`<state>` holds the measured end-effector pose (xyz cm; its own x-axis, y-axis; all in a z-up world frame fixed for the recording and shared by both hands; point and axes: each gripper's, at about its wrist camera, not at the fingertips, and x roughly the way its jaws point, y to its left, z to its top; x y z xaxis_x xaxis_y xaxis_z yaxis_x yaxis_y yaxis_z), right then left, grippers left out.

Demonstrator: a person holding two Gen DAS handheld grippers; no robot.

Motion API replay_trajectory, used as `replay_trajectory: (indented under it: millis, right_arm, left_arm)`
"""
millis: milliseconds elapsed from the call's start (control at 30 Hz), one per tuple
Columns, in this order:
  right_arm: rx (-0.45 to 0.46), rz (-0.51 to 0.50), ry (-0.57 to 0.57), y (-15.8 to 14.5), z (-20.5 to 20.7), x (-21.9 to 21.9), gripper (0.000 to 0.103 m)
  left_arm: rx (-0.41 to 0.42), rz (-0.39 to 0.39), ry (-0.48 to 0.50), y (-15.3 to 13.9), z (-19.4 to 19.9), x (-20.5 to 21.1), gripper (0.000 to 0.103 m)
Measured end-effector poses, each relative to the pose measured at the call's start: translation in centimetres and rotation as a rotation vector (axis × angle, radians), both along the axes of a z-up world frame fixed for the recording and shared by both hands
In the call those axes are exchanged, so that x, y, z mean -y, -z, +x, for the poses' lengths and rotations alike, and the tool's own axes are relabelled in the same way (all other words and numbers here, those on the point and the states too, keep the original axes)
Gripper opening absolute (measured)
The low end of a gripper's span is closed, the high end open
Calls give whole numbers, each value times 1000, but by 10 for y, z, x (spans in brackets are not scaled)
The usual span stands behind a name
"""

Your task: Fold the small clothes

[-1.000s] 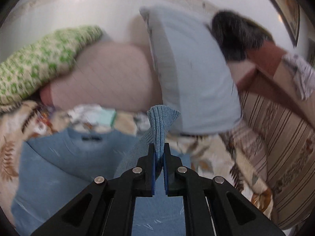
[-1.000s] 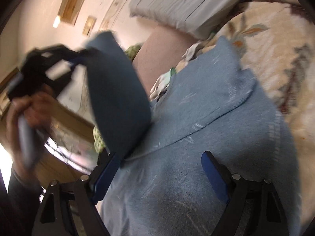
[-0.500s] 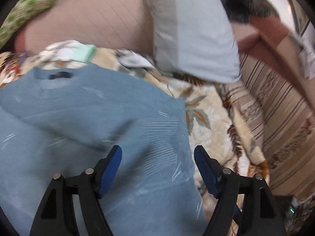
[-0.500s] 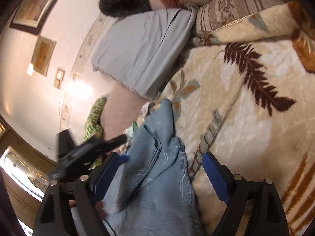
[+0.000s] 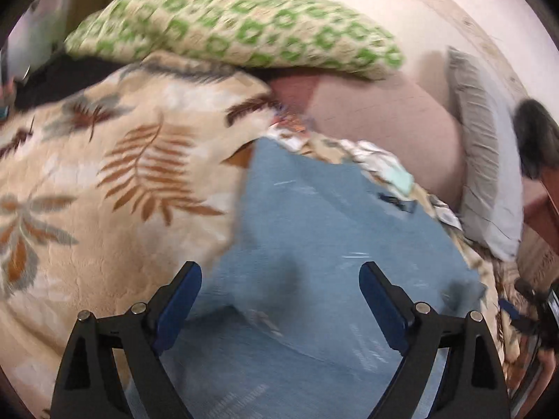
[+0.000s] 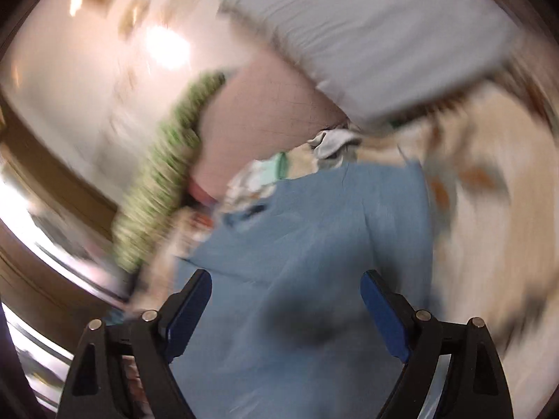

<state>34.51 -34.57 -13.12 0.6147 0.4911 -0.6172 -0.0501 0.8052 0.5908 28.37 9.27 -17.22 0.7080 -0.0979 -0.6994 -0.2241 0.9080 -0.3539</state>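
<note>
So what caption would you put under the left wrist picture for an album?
Open left gripper poised over a blue sweater spread on a leaf-patterned blanket, pillows behind.

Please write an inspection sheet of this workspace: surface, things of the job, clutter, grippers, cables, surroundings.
Surface: leaf-print blanket on a bed.
Job's things: blue sweater lying spread out, sleeve folded over.
Clutter: small patterned clothes beyond the collar.
Grippers: left gripper and right gripper over the sweater, jaws open, holding nothing.
Cables: nothing seen.
Surroundings: green-patterned pillow, pink pillow, grey pillow, wall.
</note>
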Motion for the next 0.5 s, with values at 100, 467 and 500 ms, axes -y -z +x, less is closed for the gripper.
replay_trajectory:
  millis: [100, 467, 500]
  right_arm:
    - [-118, -152, -28, 15, 54, -12, 88]
    - [-105, -579, -130, -22, 71, -56, 5]
    - [-98, -559, -125, -29, 70, -54, 6]
  left_arm:
    - [-25, -15, -10, 22, 2, -8, 92]
    - [-72, -17, 19, 37, 13, -9, 92]
    - [-75, -10, 19, 37, 14, -8, 92]
